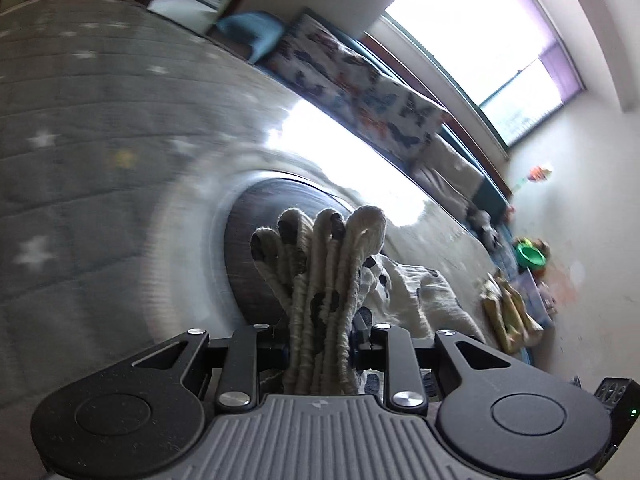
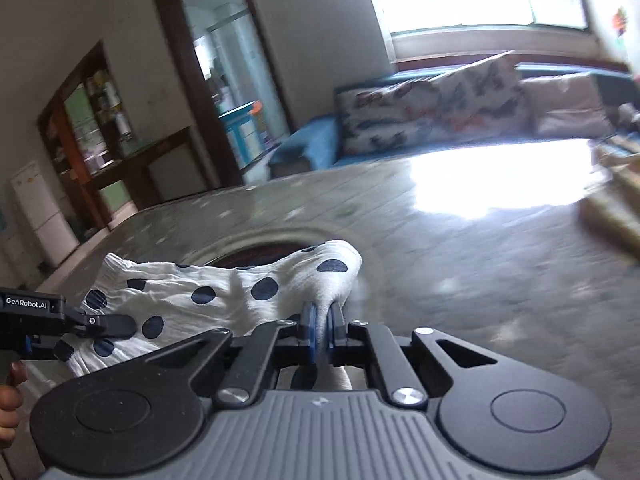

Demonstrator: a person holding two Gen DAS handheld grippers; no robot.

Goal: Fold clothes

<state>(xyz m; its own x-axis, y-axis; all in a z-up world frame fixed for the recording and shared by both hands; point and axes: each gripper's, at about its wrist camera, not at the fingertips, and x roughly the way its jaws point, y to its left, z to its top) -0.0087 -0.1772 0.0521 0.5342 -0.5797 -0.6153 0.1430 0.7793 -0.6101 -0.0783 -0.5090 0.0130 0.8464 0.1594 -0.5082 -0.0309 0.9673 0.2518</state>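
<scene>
A white garment with dark blue polka dots (image 2: 208, 296) is held up over the grey star-patterned bed cover (image 2: 480, 280). My left gripper (image 1: 320, 344) is shut on a thick bunch of its gathered folds (image 1: 320, 264), which stand up between the fingers. My right gripper (image 2: 322, 328) is shut on a thin edge of the same cloth, which stretches leftward to the left gripper (image 2: 96, 322) seen at the left edge. The rest of the garment (image 1: 416, 300) hangs behind the left gripper.
A round dark hole (image 1: 264, 248) shows in the grey cover (image 1: 80, 200) under the cloth. A butterfly-print cushion (image 1: 360, 92) and sofa line the far side below a bright window (image 1: 472, 40). Toys and a green bowl (image 1: 530, 256) lie at the right. A hand (image 2: 8, 400) grips the left handle.
</scene>
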